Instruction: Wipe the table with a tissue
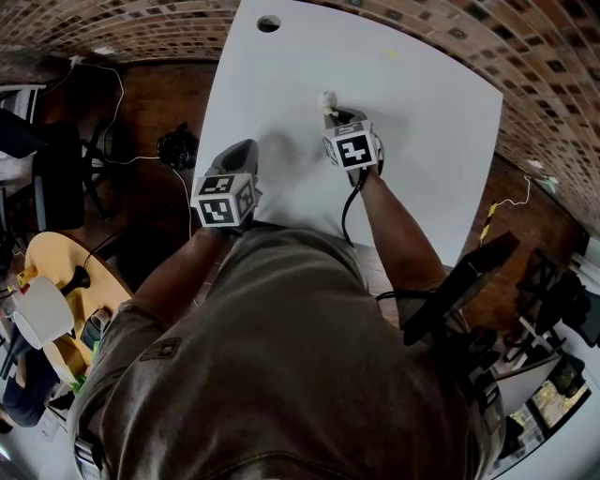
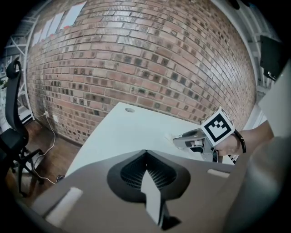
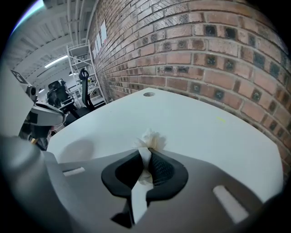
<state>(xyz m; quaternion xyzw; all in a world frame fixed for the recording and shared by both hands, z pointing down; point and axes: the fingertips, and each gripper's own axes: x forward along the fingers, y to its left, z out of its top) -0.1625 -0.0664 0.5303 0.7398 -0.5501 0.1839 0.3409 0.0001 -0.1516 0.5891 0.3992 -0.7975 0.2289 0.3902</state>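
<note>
A crumpled white tissue sits pinched between the jaws of my right gripper, low over the white table near its middle. In the right gripper view the tissue bulges out past the tips of the right gripper, which is shut on it. My left gripper hovers near the table's left edge, apart from the tissue. In the left gripper view the left gripper has its jaws together with nothing in them, and the right gripper shows ahead with the tissue at its tip.
A round cable hole lies at the table's far end. A small yellow mark is on the table beyond the tissue. A brick wall runs behind the table. An office chair and a round wooden table stand to the left.
</note>
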